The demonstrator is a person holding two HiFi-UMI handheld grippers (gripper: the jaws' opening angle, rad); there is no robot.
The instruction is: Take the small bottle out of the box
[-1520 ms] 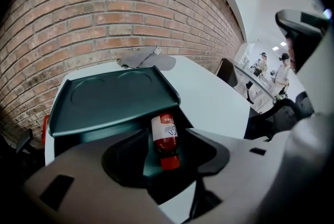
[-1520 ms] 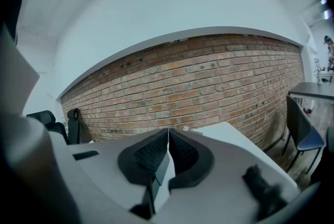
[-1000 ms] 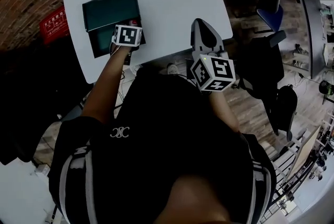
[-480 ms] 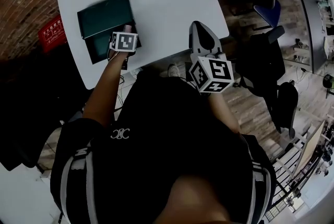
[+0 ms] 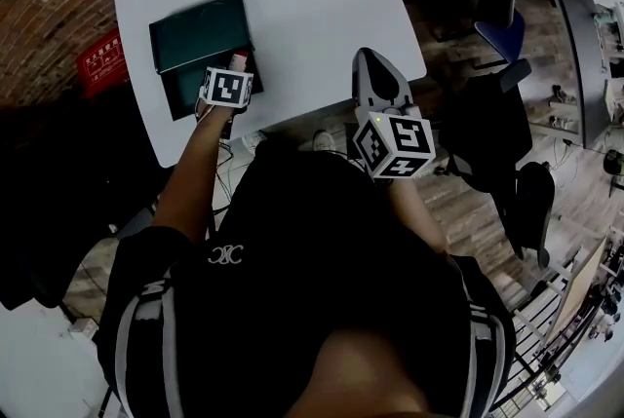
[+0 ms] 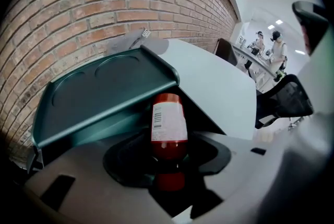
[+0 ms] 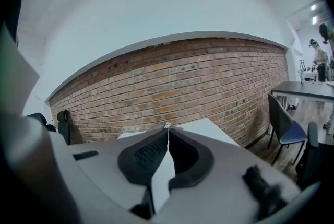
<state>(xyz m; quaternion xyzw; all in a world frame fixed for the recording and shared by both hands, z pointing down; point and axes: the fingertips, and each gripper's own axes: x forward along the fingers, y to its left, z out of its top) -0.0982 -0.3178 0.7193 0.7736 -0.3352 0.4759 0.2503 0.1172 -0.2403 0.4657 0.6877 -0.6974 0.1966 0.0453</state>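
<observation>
Left gripper point(image 6: 169, 157), clamped on the small red bottle point(image 6: 168, 121), has drawn back from the green box point(image 6: 99, 92), so the bottle looks nearly out; right gripper point(image 7: 166, 137) is closed on nothing.

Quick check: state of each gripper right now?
Left gripper: closed on the small bottle.
Right gripper: closed, holding nothing.

- Our left gripper point(image 6: 169, 159), jaws clamped on the small bottle point(image 6: 169, 122), has drawn back a little from the box point(image 5: 200, 31) toward us.
- The small bottle, a second ago just a red speck at the box's front right corner, now shows its white label, lifted in front of the box's raised lid.
</observation>
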